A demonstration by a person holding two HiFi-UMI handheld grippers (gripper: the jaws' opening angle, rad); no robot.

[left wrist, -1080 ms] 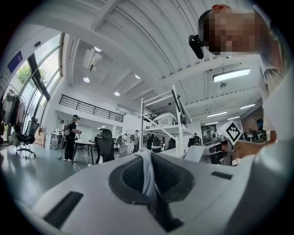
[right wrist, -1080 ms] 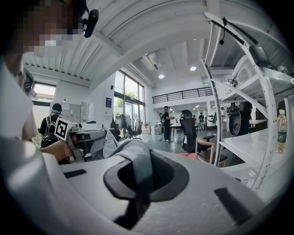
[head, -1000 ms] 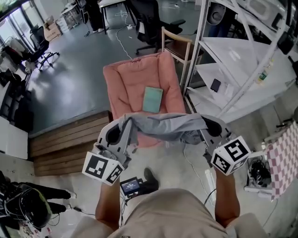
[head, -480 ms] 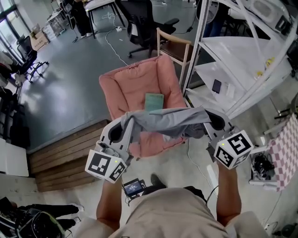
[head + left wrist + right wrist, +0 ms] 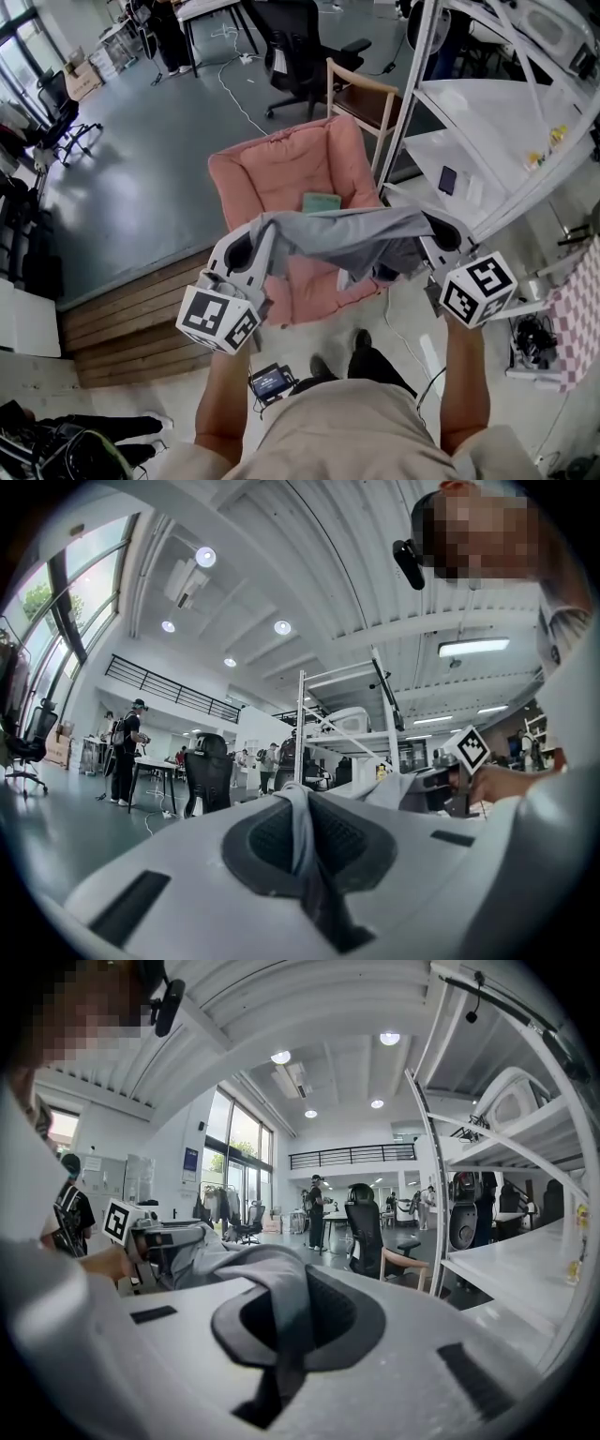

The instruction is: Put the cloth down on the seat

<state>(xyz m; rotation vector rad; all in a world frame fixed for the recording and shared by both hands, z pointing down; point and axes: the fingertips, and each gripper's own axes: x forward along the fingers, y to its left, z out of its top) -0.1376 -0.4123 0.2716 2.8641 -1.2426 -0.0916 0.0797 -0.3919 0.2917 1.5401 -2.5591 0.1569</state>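
Note:
A grey cloth hangs stretched between my two grippers, in the air over the front of a pink cushioned seat. My left gripper is shut on the cloth's left end; the fabric runs out from between its jaws. My right gripper is shut on the right end, where the cloth drapes over the jaw. A small green book lies on the seat just behind the cloth. Each gripper view looks out level across the room toward the other gripper.
A white metal rack with shelves stands right of the seat. A wooden chair is behind it, and a black office chair further back. Wooden steps lie to the left. A handheld device lies on the floor by my feet.
Both grippers have lifted and carried the cloth forward, toward the seat, and the person has stepped closer. The cloth stays held at both ends.

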